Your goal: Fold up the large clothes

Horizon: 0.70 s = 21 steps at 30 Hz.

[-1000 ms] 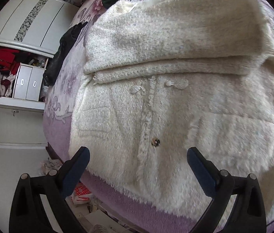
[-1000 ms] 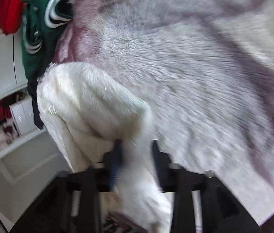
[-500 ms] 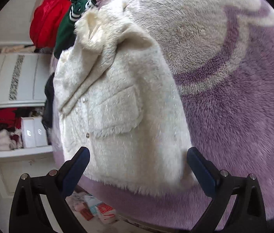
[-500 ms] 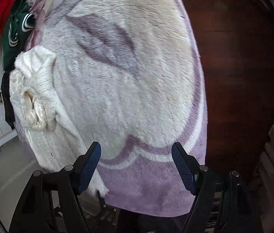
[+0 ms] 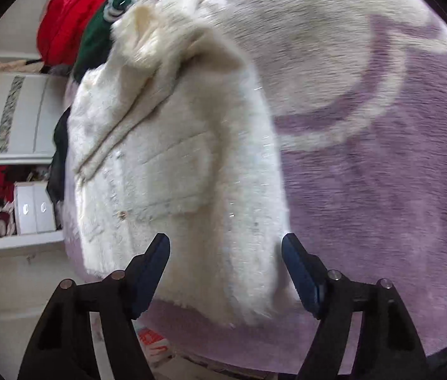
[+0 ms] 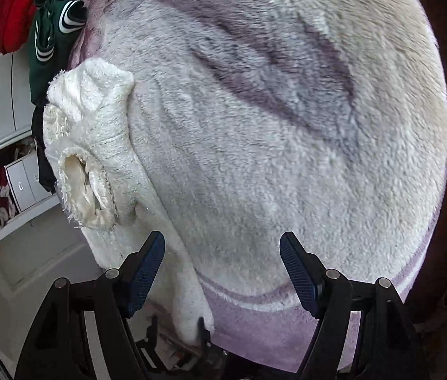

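Jacket: your cream fleece jacket [image 5: 176,164] lies folded along the blanket's [image 5: 381,205] left edge.
Left gripper [image 5: 226,272]: closing around its hem corner.
Right gripper [image 6: 221,269]: apart, empty.

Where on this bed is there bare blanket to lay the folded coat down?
Bare purple-and-cream blanket runs wide beside the cream fuzzy coat, out to the bed's far edge. Crowded by the red and green clothes piled past its collar.

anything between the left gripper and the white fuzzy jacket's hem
Nothing visible does. The left gripper hangs right over the white fuzzy jacket at its lower hem on the purple blanket, jaws closing with the hem corner between them, not yet pinched.
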Each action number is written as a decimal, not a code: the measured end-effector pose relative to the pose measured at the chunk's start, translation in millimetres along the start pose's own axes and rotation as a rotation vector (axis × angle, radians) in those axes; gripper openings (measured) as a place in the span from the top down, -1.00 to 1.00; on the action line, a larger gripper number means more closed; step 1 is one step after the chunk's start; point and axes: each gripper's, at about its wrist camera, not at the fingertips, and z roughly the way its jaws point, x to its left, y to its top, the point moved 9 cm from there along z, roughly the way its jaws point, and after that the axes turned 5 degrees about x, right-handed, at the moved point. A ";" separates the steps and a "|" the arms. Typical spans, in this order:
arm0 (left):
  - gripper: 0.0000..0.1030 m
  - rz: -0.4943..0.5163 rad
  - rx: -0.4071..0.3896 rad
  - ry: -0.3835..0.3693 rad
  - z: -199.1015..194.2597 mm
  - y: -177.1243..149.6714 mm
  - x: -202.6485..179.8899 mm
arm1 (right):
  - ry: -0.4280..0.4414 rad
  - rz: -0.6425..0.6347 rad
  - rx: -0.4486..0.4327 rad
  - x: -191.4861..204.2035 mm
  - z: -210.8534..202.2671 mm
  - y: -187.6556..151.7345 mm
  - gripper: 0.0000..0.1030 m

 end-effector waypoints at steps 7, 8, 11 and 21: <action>-0.43 -0.004 0.105 -0.067 43.7 -3.7 -14.1 | -0.018 0.025 0.017 -5.4 4.3 2.6 -0.49; -0.30 -0.035 0.103 -0.103 44.2 -2.3 -8.0 | -0.012 0.027 0.020 -8.3 3.4 3.9 -0.49; 0.76 -0.066 0.055 -0.089 35.4 2.6 10.4 | 0.047 0.014 0.033 -4.8 9.6 10.7 -0.49; 0.80 -0.084 -0.007 -0.024 9.2 -6.4 55.3 | 0.420 -0.193 -0.039 103.2 23.6 33.9 -0.89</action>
